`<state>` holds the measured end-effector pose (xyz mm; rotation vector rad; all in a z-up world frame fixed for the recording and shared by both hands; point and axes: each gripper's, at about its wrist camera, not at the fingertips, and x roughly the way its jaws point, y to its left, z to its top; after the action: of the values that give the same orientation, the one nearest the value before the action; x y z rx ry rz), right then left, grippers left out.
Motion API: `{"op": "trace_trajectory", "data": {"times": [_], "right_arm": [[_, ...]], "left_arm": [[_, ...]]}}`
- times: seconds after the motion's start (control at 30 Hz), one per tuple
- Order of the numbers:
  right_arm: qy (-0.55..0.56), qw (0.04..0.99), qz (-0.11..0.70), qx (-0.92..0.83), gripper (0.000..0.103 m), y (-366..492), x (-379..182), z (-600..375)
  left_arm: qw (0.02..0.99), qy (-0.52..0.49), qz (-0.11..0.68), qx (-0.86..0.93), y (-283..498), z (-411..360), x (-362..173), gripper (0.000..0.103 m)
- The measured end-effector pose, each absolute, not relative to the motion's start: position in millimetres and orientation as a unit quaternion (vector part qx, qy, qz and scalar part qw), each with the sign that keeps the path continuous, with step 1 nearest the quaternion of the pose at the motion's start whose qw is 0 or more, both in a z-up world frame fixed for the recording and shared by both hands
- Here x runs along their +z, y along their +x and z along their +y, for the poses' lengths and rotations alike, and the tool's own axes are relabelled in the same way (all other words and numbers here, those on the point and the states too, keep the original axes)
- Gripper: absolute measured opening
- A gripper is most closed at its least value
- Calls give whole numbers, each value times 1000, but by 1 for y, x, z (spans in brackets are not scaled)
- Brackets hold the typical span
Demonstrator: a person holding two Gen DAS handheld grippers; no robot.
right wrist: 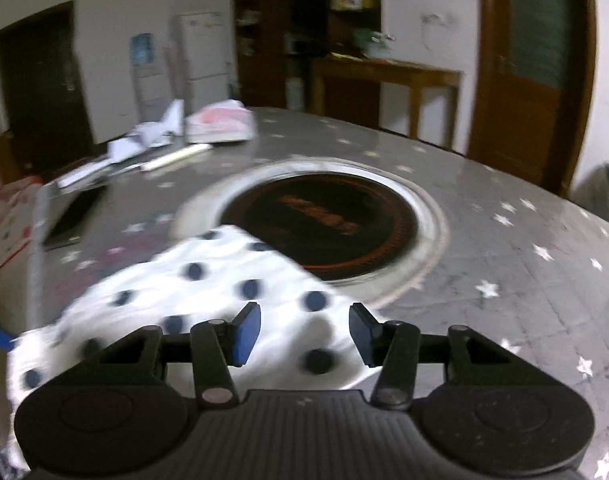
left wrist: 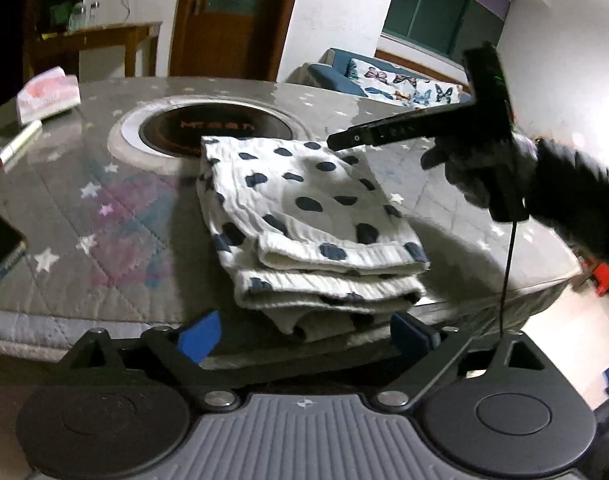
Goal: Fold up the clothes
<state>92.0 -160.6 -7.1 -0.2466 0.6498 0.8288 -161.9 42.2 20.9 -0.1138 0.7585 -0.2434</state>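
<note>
A white cloth with dark blue spots [left wrist: 304, 216] is lying folded in several layers on the counter [left wrist: 104, 216], which is wearing a grey quilted cover with star prints. The far edge of the cloth is sitting just beside, and slightly over, the pale rim of a round dark burner [left wrist: 212, 126] set into the middle of the counter.

The left claw [left wrist: 306, 334] is hovering at the near edge of the counter, its blue pads spread wide apart and holding nothing, with the bottom folds of the cloth lying just ahead between them. The right claw [right wrist: 304, 330] is also standing released, its pads apart above the near corner of the cloth [right wrist: 208, 300]; whether they are touching the fabric cannot be told through the blur. In the left view, a gloved hand [left wrist: 488, 176] is gripping the handle of the right tool above the right side of the counter.

At the far left of the counter, a pink and white packet [left wrist: 46, 96] and a white stick with a red end [left wrist: 18, 146] are lying near each other, well apart from the cloth.
</note>
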Motion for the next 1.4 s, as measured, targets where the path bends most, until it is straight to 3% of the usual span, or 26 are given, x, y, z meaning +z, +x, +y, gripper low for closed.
{"op": "trace_trajectory", "data": {"times": [0.3,0.8,1.4], "right_arm": [[-116,846,363,374,50,132,-35,-153],[-155,856,373,323,54,106,-27,-189],[-112,906,374,163,55,32,-26,-292]], "left_arm": [[930,-10,361,-67,-155,42,14,95],[938,57,340,-19,-137,47,1,95],[946,104,299,-74,-23,26,3,94]]}}
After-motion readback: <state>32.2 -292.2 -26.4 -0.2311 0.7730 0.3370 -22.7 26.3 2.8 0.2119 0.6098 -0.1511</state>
